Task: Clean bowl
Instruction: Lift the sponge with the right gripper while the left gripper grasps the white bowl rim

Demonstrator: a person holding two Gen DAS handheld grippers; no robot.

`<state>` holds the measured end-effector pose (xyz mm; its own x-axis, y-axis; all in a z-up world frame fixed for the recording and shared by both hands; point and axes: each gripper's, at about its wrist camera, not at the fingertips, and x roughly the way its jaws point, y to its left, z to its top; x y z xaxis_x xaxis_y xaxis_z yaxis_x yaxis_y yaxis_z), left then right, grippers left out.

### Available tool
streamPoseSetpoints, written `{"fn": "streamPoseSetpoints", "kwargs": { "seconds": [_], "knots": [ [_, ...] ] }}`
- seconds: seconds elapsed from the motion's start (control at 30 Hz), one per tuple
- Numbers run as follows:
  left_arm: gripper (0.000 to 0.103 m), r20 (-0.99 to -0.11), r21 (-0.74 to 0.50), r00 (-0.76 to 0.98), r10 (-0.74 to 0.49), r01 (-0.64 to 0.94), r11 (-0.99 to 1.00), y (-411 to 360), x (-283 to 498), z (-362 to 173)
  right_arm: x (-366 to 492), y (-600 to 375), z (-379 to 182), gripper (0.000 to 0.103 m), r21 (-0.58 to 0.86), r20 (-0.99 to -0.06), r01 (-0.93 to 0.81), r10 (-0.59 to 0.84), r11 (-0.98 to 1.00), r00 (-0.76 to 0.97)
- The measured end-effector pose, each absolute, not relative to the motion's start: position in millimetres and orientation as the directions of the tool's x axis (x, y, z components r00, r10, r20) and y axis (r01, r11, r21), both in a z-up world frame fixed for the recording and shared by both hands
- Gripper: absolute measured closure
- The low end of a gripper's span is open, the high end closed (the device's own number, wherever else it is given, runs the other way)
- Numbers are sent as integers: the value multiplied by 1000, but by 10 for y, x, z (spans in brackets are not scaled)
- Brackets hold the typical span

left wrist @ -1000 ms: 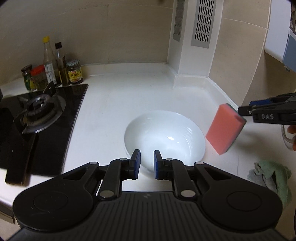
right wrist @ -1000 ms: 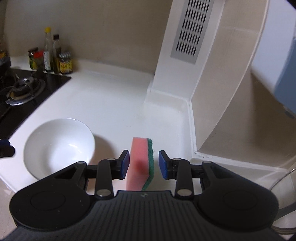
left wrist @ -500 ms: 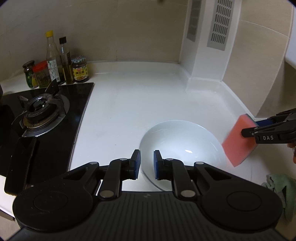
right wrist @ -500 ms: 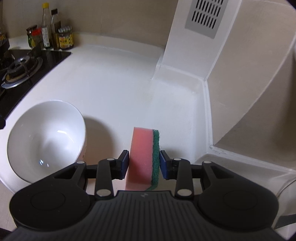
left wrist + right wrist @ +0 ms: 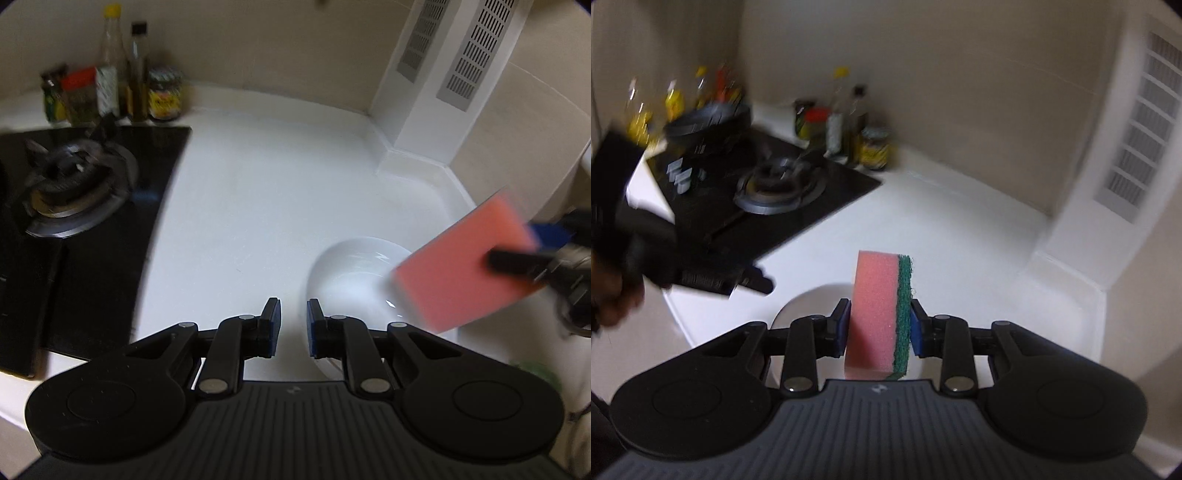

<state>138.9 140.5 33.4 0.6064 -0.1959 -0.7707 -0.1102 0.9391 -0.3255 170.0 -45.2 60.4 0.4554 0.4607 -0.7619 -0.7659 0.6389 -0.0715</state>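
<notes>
Gripping a pink sponge [image 5: 873,314] with a green scouring layer, the right gripper [image 5: 878,326] has its blue-padded fingers [image 5: 841,325] pressed on both broad faces of the sponge, pink side to its left, green side to its right. The sponge stands on edge between them. In the left wrist view the same sponge [image 5: 461,266] appears blurred and tilted, overlapping the right part of the white bowl [image 5: 347,273]; whether it touches the bowl cannot be told.

The bowl rests upright on the white counter [image 5: 258,206], near the front edge, just ahead and right of the left gripper [image 5: 293,326]. In the right wrist view only an arc of the bowl's rim [image 5: 812,295] shows behind the fingers and sponge.

The left gripper holds nothing; its fingers [image 5: 271,325] stand slightly parted with bare counter visible in the gap. Seen from the right wrist camera, it [image 5: 759,282] is blurred at the left, over the counter's front edge.

A black gas hob [image 5: 85,206] with a burner [image 5: 70,192] occupies the counter's left side. A cluster of condiment bottles and jars [image 5: 122,96] stands against the back wall behind it. A vented white column [image 5: 443,74] rises at the right rear corner.
</notes>
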Motion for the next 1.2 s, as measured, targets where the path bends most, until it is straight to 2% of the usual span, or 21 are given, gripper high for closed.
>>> {"fn": "streamPoseSetpoints", "kwargs": {
  "seconds": [0.23, 0.4, 0.6, 0.8, 1.2],
  "knots": [
    [87, -797, -377, 539, -271, -95, 921, 1514, 1534, 202, 1482, -227, 397, 75, -181, -782, -764, 381, 619, 494],
    [87, -803, -458, 463, -375, -77, 886, 1590, 1720, 82, 1412, -154, 322, 75, -188, -791, -738, 345, 648, 505],
    [86, -828, -488, 349, -438, -64, 871, 1597, 2001, -70, 1384, -81, 254, 75, -192, -804, -737, 326, 647, 496],
    [83, -839, -492, 270, -473, -3, 871, 1597, 2193, -163, 1408, -6, 250, 75, -208, -833, -803, 329, 559, 444],
    [92, -833, -473, 344, -433, -38, 880, 1575, 2232, -167, 1302, 151, 169, 75, -214, -862, -931, 391, 296, 323]
  ]
}}
